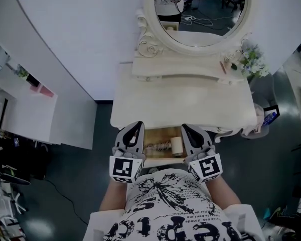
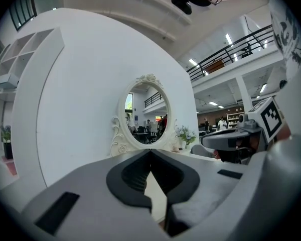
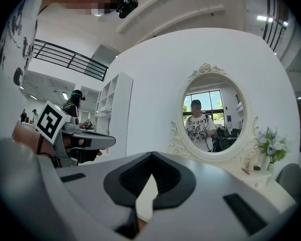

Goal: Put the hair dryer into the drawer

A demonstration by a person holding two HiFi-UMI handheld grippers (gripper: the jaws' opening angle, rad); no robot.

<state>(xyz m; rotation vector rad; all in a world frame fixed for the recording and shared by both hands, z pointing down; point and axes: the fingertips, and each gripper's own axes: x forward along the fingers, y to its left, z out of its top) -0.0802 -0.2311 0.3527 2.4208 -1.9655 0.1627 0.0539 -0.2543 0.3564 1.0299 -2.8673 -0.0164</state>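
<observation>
Under the front edge of a cream dressing table, a drawer stands pulled out. Inside it lies what looks like the cream hair dryer with its coiled cord beside it. My left gripper hovers over the drawer's left side and my right gripper over its right side; both point level towards the table. The left gripper has its jaws shut with nothing between them. The right gripper looks the same: shut and empty. Neither touches the hair dryer.
An oval mirror in a scrolled frame stands at the table's back, with a vase of flowers at its right. A curved white wall rises behind. White shelving stands left; a small bin sits right.
</observation>
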